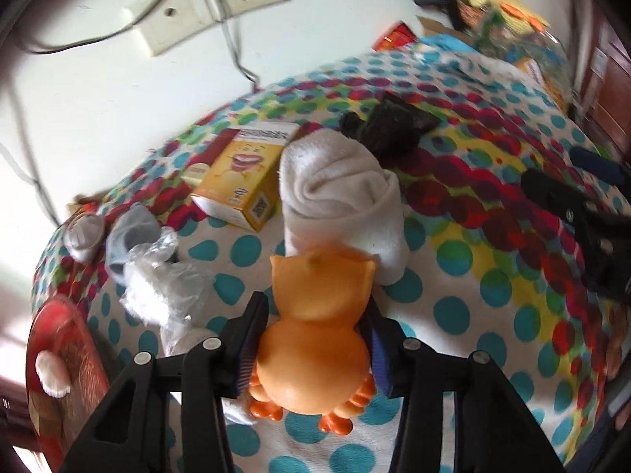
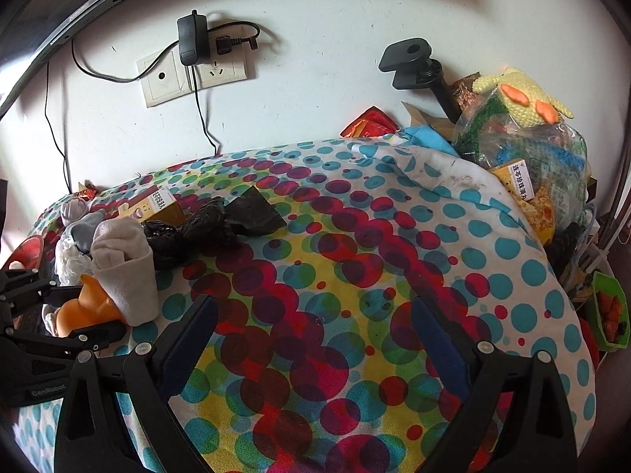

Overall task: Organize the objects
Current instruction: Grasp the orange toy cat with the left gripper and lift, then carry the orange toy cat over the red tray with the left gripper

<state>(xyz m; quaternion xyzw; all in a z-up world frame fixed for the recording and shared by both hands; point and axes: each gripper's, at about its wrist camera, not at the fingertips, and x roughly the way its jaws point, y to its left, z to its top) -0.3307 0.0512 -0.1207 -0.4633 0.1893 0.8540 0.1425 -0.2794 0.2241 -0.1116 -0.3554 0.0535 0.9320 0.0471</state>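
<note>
My left gripper (image 1: 315, 315) is shut on an orange rubber duck toy (image 1: 315, 339), its head touching a rolled white sock (image 1: 339, 197) on the dotted cloth (image 1: 473, 315). A yellow box (image 1: 240, 181), a black plastic bag (image 1: 390, 126), grey socks (image 1: 126, 236) and crumpled clear plastic (image 1: 165, 280) lie around it. My right gripper (image 2: 315, 315) is open and empty over the middle of the cloth. In the right wrist view the duck (image 2: 84, 307), white sock (image 2: 126, 272), black bag (image 2: 213, 224) and left gripper (image 2: 67, 311) sit at the left.
A pile at the back right holds a knitted yellow toy (image 2: 520, 94), a clear bag of items (image 2: 524, 157) and a black clamp stand (image 2: 414, 63). A wall socket with plugs (image 2: 193, 71) is behind. A green box (image 2: 607, 315) stands at the right edge, a red object (image 1: 63, 354) at the left.
</note>
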